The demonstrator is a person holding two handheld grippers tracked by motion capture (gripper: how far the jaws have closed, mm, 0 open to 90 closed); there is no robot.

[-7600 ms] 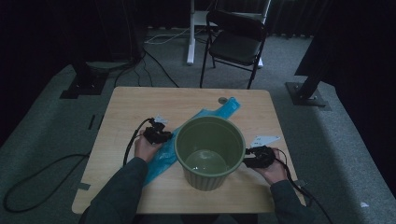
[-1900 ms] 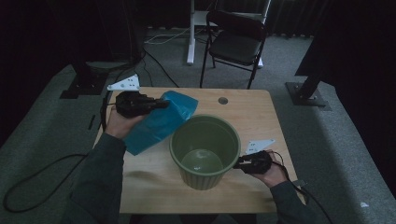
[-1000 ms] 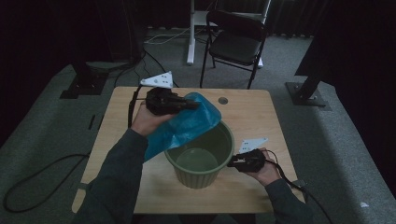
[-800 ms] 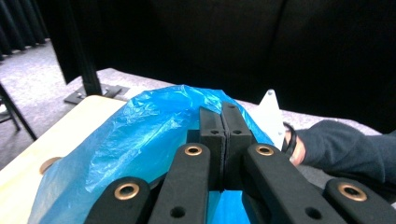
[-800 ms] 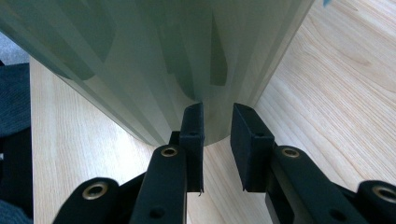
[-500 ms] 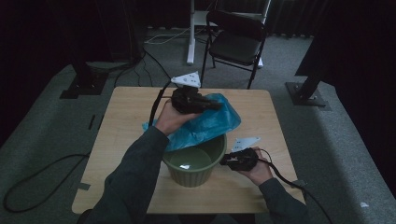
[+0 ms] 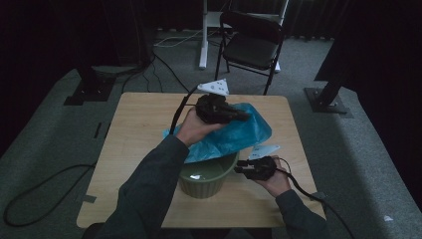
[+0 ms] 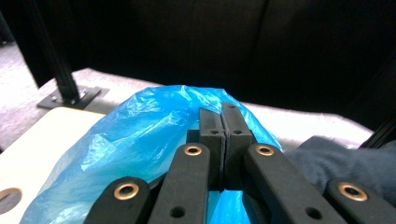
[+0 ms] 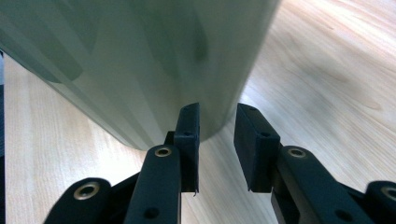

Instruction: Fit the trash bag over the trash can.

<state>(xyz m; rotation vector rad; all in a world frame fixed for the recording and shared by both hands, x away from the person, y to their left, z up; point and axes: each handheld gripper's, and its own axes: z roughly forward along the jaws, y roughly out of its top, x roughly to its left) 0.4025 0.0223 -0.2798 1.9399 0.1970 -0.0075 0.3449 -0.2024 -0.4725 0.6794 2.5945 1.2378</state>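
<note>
A blue plastic bag (image 7: 234, 134) hangs over the far half of a green bin (image 7: 206, 181) that stands on the wooden table (image 7: 139, 124). My left gripper (image 7: 244, 117) is above the bin, shut on the bag's top edge. In the left gripper view the jaws (image 8: 223, 116) meet with the blue film (image 8: 140, 135) pinched between them. My right gripper (image 7: 238, 169) lies low at the bin's right side. Its jaws have just been opening. In the right gripper view they (image 9: 217, 130) stand apart with nothing between them, close to the bin's wall (image 9: 140, 56).
A black folding chair (image 7: 251, 45) and a white stand pole (image 7: 204, 35) are on the carpet beyond the table. Black stand bases (image 7: 92, 89) (image 7: 326, 99) flank the table's far corners. Cables trail over the floor at left. A small round hole (image 8: 9, 198) marks the tabletop.
My left gripper has carried the blue bag to the right, and it now covers more of the bin's mouth. The right hand has stayed beside the bin.
</note>
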